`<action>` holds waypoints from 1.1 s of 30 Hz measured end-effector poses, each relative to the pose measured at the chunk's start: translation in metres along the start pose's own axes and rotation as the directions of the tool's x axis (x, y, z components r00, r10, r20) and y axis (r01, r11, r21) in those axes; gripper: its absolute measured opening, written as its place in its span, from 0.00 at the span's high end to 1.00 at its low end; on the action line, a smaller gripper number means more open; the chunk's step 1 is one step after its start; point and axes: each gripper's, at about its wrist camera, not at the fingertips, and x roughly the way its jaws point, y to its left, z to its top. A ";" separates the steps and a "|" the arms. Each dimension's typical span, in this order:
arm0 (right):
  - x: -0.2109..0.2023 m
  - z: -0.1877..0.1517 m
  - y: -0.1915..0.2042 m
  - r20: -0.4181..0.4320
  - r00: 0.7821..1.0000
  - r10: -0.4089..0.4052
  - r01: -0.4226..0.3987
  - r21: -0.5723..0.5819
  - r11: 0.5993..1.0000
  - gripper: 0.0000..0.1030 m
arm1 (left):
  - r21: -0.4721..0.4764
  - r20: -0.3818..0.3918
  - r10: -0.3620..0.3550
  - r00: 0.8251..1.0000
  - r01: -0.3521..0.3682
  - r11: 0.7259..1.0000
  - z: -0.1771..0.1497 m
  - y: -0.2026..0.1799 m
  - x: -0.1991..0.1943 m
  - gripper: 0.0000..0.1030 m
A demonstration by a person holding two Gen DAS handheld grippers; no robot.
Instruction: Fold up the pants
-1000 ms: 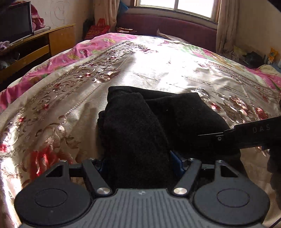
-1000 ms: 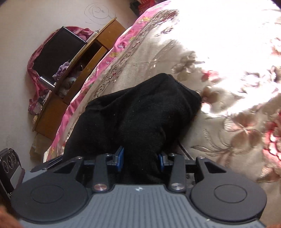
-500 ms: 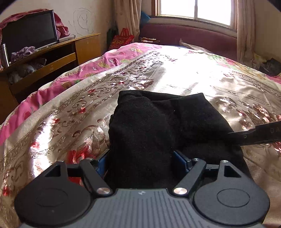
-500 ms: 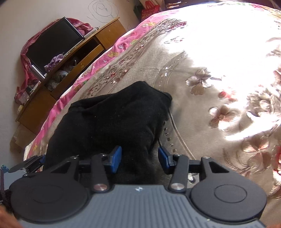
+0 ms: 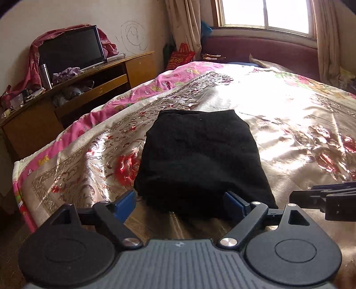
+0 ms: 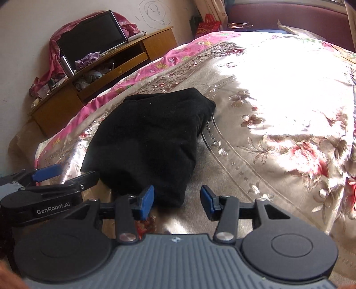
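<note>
The left gripper (image 5: 179,205) has just been opening its jaws, which now stand wide with two blue pads (image 5: 124,203) flanking the near edge of the pants (image 5: 200,155) without pressing on it; the cloth lies free between and beyond them. The right gripper (image 6: 176,201) has jaws partly open, its two blue pads (image 6: 146,201) apart with only bedspread showing in the gap, the left pad just beside the near corner of the pants, gripping nothing. One pair of black pants lies folded into a single thick rectangle on the bed (image 5: 289,124), near its close edge, flat on the shiny cream and pink flowered bedspread. Each gripper shows at the side of the other's view. Beyond the bed, one wooden cabinet (image 5: 95,84) stands against the left wall and carries one dark television (image 5: 71,51) draped with pink cloth, one metal flask (image 5: 45,75) and a heap of small clutter. One red bag (image 5: 180,57) sits by the curtains, under one bright window (image 5: 264,15).
</note>
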 end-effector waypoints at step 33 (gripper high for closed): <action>-0.098 -0.090 0.032 0.063 0.998 0.020 -0.020 0.004 1.000 0.51 | -0.071 0.025 0.105 0.994 -0.103 0.992 -0.070 -0.033 -0.115 0.00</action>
